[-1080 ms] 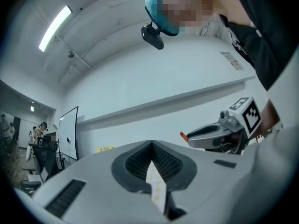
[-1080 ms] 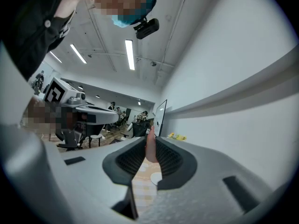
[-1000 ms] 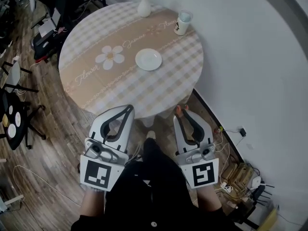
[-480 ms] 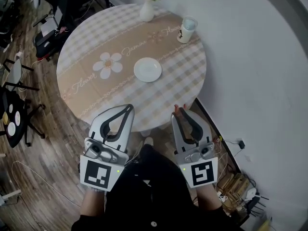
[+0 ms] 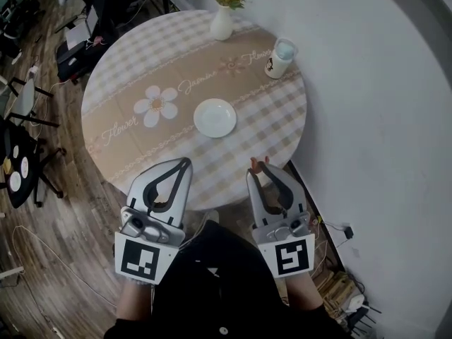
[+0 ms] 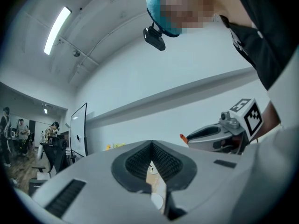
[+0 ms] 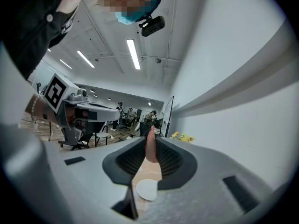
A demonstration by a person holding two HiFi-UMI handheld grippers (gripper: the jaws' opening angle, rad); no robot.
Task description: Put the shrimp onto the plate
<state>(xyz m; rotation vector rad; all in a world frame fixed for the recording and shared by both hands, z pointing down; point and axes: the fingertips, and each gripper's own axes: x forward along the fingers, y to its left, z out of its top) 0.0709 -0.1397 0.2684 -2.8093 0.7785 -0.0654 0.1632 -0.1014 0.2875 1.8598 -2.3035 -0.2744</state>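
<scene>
Since a second ago I have closed in on the table (image 5: 282, 129), and my right tongs (image 5: 254, 171) now reach its near edge, clamped on the shrimp (image 7: 150, 146). My left tongs (image 5: 185, 163) are pressed together on nothing. The pickup looks done. Carrying to the bare white plate (image 5: 215, 117) mid-table and letting go remain. A checked cloth (image 5: 127, 76) covers the round top, with a vase (image 5: 222, 24) and cup (image 5: 281, 56) at the far side, wood floor (image 5: 63, 210) left and white wall (image 5: 381, 119) right.

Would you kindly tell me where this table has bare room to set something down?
The plate is empty. The table is bare along its near edge, this side of the plate, and across the left half around the daisy print. The far right is busier: vase and cup.
</scene>
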